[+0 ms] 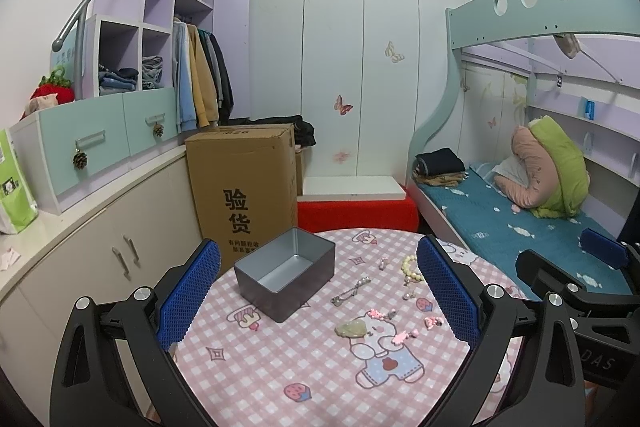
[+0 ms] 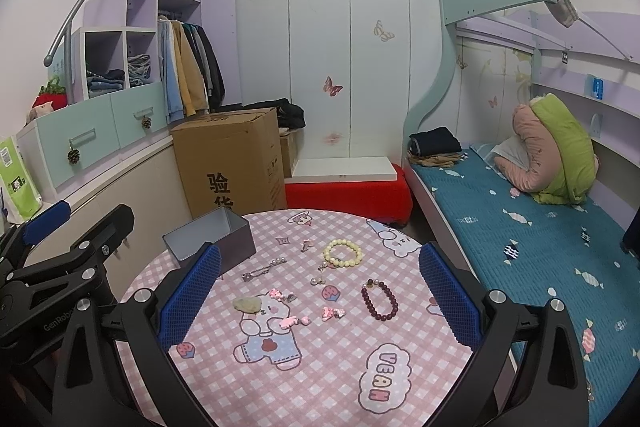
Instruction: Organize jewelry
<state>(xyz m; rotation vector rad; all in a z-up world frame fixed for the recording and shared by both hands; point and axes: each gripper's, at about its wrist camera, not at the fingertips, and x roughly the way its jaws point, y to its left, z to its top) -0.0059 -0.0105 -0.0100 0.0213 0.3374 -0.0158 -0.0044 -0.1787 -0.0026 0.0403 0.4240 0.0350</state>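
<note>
An open grey metal box (image 1: 285,273) (image 2: 208,241) stands empty on the left of a round table (image 1: 304,383) (image 2: 340,379) with a pink checked cloth. Jewelry lies loose to its right: a cream bead bracelet (image 2: 343,253) (image 1: 412,267), a dark red bead bracelet (image 2: 379,300), a silver pin (image 2: 262,270) (image 1: 350,291), a pale green stone (image 2: 247,304) (image 1: 352,327), pink clips (image 2: 294,321) (image 1: 380,314) and small earrings (image 2: 318,281). My left gripper (image 1: 320,297) and right gripper (image 2: 320,301) are both open and empty, held above the table's near side.
A tall cardboard box (image 1: 244,187) and a red bench (image 1: 356,213) stand behind the table. A bunk bed (image 2: 540,227) with a blue sheet is on the right. Cabinets and drawers (image 1: 100,211) run along the left.
</note>
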